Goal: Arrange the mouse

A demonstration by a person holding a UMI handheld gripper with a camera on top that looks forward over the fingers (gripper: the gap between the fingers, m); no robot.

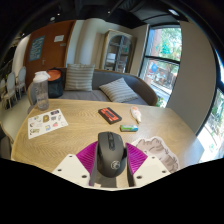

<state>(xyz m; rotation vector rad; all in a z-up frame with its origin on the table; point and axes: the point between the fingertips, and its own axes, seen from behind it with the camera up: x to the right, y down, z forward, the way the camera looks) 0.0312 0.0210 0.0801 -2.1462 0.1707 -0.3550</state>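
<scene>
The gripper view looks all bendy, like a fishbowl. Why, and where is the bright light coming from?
In the gripper view, the wide-angle lens bends straight things, so the wooden table bulges at its edges; daylight pours in through the window, leaving the sofa side dimmer; the black mouse, held in the tool, looks big because it sits closest.

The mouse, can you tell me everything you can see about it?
The mouse is dark grey or black, looks like smooth plastic, and has a rounded back with a thin seam running down its front half. It points away from the camera. It sits between the gripper fingers, whose pink pads appear to press its two sides, over the near edge of the light wooden table.
</scene>
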